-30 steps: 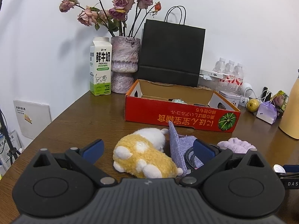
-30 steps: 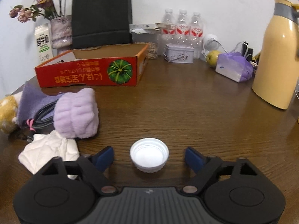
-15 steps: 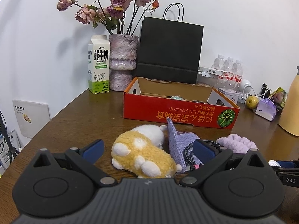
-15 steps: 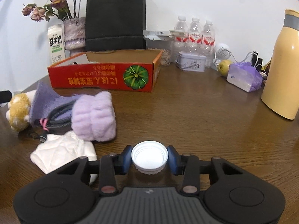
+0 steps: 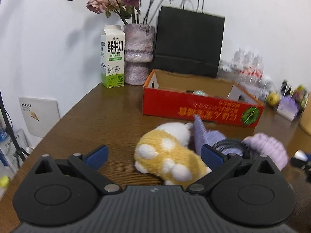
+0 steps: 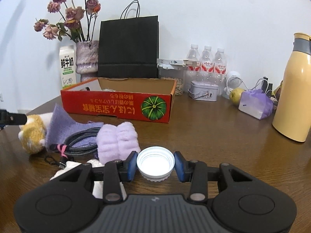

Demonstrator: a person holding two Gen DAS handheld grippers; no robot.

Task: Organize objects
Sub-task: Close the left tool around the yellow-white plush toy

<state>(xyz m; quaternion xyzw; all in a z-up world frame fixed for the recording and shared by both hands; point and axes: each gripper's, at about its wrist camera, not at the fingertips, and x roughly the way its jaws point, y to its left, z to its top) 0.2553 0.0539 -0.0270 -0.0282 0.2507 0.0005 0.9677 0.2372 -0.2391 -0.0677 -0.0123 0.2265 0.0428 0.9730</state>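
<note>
The right hand-held gripper point(image 6: 155, 167) is clenched on a white bottle cap point(image 6: 155, 164), blue pads against its rim, likely to carry it to the red cardboard box point(image 6: 118, 106) beyond. The left hand-held gripper point(image 5: 154, 153) stands released over the desk point(image 5: 108, 120), the yellow plush toy point(image 5: 169, 155) between its fingers, untouched

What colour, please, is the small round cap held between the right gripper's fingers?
The cap is white, with a ribbed rim; the right wrist view shows it best.
</note>
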